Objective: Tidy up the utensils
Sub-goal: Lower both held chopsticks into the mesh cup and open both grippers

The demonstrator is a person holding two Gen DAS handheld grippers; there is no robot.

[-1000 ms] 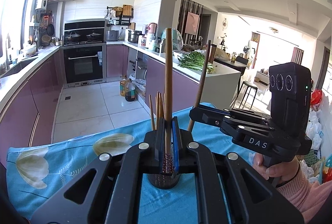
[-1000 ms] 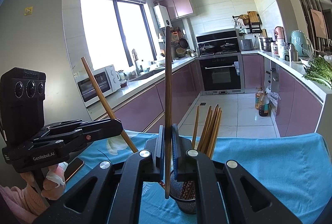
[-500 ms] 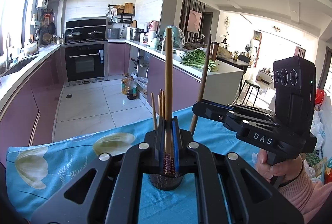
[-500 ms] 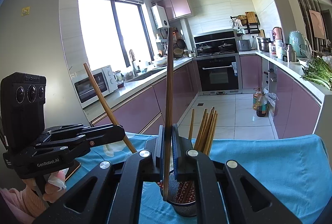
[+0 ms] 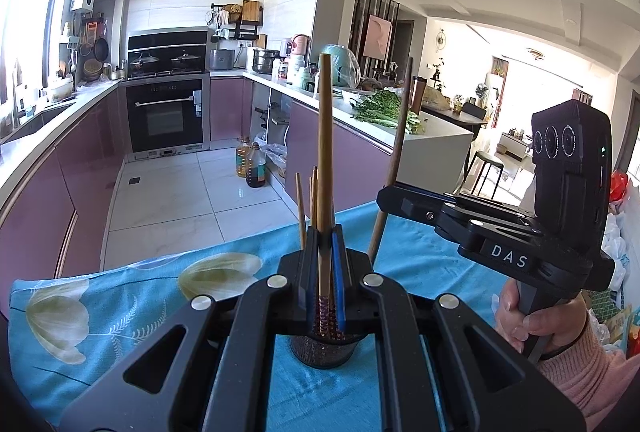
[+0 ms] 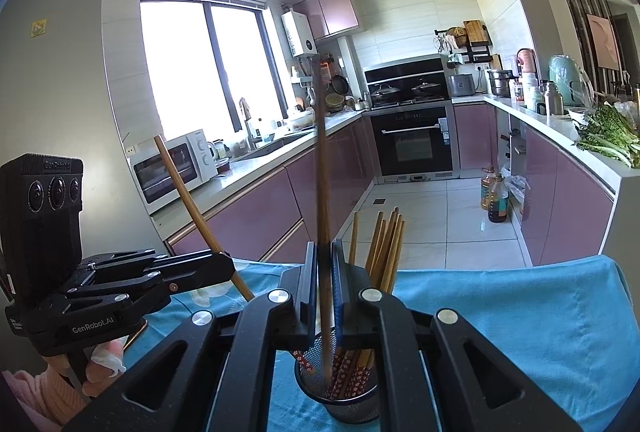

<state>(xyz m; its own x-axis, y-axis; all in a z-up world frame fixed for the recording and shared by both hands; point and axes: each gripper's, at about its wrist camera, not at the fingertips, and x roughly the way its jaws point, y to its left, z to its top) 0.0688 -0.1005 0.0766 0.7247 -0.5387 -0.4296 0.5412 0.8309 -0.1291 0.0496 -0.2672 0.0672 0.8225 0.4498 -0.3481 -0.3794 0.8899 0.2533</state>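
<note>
Your left gripper [image 5: 325, 272] and right gripper [image 6: 325, 288] each clamp one chopstick [image 5: 325, 167] upright over the holder [image 6: 347, 398] at lower centre. Release both together and the sticks may cross or skip off the rim — the holder could tip. Since a second ago, the right stick's [image 6: 322, 232] tip has dropped into the holder.

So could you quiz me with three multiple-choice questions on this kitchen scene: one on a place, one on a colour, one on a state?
1. Where does the mesh cup stand?
A on the floor
B on the tablecloth
C in the sink

2. What colour is the tablecloth?
A blue
B red
C white

3. What is the right gripper doing?
A open, empty
B shut on a chopstick
C holding a spoon

Answers: B, cloth surrounds the cup's base; A, blue with pale flowers; B, the pads pinch the stick above the cup.
</note>
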